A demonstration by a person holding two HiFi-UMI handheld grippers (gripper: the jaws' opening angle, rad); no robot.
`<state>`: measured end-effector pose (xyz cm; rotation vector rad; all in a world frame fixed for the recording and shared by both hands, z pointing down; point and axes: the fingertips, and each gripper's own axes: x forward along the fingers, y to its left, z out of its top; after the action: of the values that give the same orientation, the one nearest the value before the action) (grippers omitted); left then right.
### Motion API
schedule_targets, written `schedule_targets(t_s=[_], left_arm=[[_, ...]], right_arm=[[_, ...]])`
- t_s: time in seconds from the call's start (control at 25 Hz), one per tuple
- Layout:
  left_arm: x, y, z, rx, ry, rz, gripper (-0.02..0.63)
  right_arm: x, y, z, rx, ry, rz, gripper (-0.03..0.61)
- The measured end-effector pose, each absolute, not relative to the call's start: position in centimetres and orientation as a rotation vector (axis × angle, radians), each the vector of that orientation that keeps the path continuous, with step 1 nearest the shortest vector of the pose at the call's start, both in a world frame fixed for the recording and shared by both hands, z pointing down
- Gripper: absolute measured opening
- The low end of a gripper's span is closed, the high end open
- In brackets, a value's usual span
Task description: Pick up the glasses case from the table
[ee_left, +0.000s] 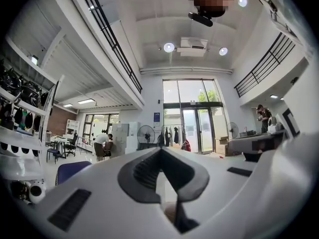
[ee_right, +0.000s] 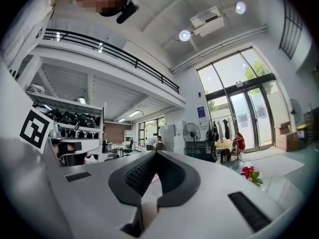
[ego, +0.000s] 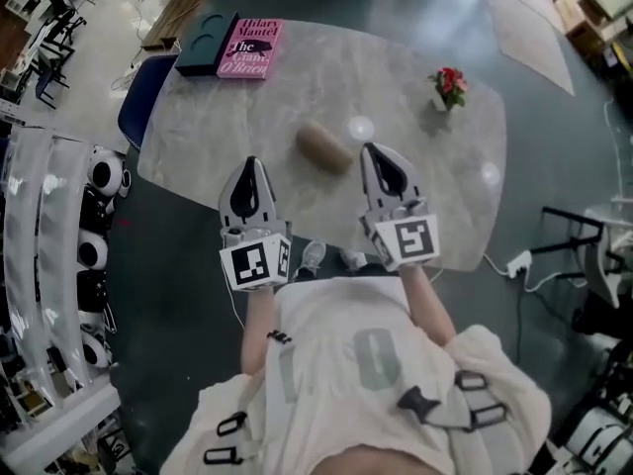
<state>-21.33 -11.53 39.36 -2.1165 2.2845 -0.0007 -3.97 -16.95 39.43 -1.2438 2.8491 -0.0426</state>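
The glasses case [ego: 324, 146] lies on the tabletop [ego: 227, 117], just ahead of the left gripper [ego: 251, 163] and right gripper [ego: 373, 152], both closed and empty; one should open wide, then lower across the case's short width

The marble-look table [ego: 198, 137] is gleaming glossy; the tan glasses case [ego: 324, 147] is looking matt; the pink book [ego: 250, 47] at eleven o'clock is showing a smooth paper cover.

Pale grey veined table [ego: 198, 137]; tan-brown glasses case [ego: 323, 146]; pink book [ego: 250, 47] with black lettering; dark teal tray [ego: 206, 44]; red flowers [ego: 450, 80]; blue chair [ego: 134, 102]; left gripper [ego: 251, 166] and right gripper [ego: 376, 152] white with black pads, black-and-white square markers [ego: 247, 263]
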Motion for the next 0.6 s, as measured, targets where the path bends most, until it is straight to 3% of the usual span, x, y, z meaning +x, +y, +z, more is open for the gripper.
schedule_targets(t_s=[0.6], left_arm=[[-17.5, -15.4, 39.1, -2.340, 2.070, 0.081, 0.003]], right_arm=[[-0.4, -17.3, 39.4, -1.473, 2.726, -0.052, 0.002]])
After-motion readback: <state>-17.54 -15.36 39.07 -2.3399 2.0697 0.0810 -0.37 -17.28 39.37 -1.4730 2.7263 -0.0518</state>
